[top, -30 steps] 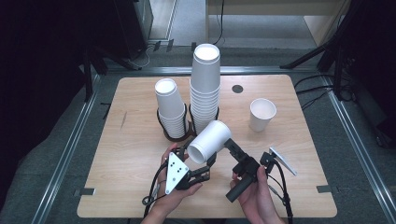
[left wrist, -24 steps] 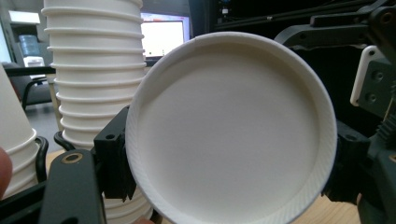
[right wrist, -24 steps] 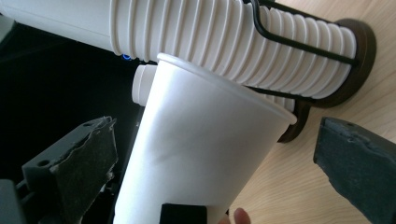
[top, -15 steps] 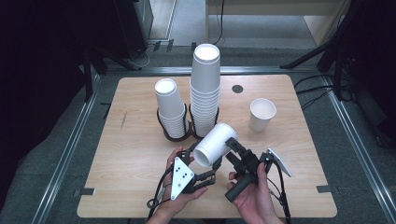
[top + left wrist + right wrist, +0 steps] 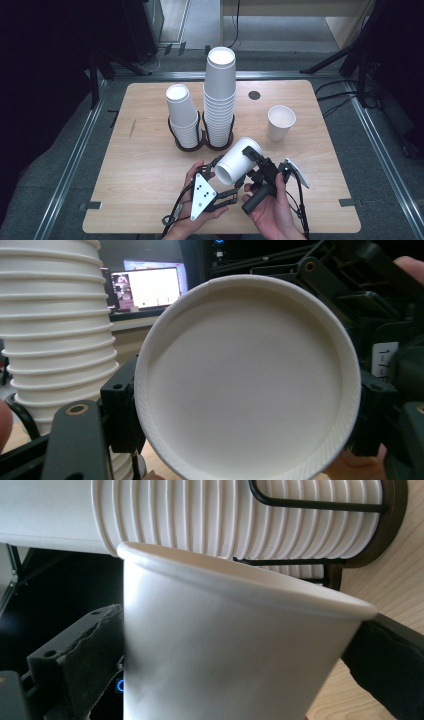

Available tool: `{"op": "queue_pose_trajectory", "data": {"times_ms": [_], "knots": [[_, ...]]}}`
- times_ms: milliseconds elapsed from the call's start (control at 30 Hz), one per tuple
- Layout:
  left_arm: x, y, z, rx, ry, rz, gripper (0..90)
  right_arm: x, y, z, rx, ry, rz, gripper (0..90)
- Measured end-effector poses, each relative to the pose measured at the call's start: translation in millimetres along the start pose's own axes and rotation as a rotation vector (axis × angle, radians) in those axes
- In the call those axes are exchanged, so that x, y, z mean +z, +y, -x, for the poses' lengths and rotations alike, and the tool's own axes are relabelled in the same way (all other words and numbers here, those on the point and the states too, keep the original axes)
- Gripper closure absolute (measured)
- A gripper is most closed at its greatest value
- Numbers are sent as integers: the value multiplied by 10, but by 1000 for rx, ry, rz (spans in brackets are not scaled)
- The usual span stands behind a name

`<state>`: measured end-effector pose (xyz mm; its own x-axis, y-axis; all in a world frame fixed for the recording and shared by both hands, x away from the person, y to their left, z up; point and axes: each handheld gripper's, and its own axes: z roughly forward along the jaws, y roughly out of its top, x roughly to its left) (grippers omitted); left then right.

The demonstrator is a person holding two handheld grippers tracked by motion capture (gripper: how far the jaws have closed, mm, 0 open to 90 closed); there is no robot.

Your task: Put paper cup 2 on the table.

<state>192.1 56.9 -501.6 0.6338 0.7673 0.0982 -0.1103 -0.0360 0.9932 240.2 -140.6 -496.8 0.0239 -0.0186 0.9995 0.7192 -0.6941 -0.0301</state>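
Paper cup (image 5: 238, 161) is lying tilted above the table (image 5: 140, 165), mouth pointing at the person, just in front of the 2 cup stacks (image 5: 202, 112). Right gripper (image 5: 260, 167) is pinching the cup's wall, 1 jaw on either side. Left gripper (image 5: 220, 176) is sitting nearly closed at the rim; whether it is touching the rim, can't tell. Another cup (image 5: 280, 121) is standing well apart.

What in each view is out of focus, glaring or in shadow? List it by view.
High view: sharp and evenly lit table, dark surroundings. Left gripper view: the held cup is soft at close range, a bright screen glares behind. Right gripper view: the cup's wall is shaded, the stacked cups brightly lit.
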Motion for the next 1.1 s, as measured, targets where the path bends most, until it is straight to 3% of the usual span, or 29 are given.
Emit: {"op": "queue_pose_trajectory", "data": {"times_ms": [433, 600, 767, 967, 1100], "knots": [[-4, -15, 1, 0, -23, 7, 229, -1, 32, 62, 68, 37, -33, 67], [-6, -24, -14, 0, -42, -16, 219, -18, 29, 102, 87, 50, -35, 95], [-16, -20, -36, -13, -54, -36, 210, -30, 15, 97, 54, 33, -23, 109], [-16, 22, -29, 21, -51, -85, 195, -32, 9, 95, 16, 28, -5, 117], [-6, 35, -51, 5, -49, -118, 135, -48, 56, 86, -11, 42, 44, 119]]}}
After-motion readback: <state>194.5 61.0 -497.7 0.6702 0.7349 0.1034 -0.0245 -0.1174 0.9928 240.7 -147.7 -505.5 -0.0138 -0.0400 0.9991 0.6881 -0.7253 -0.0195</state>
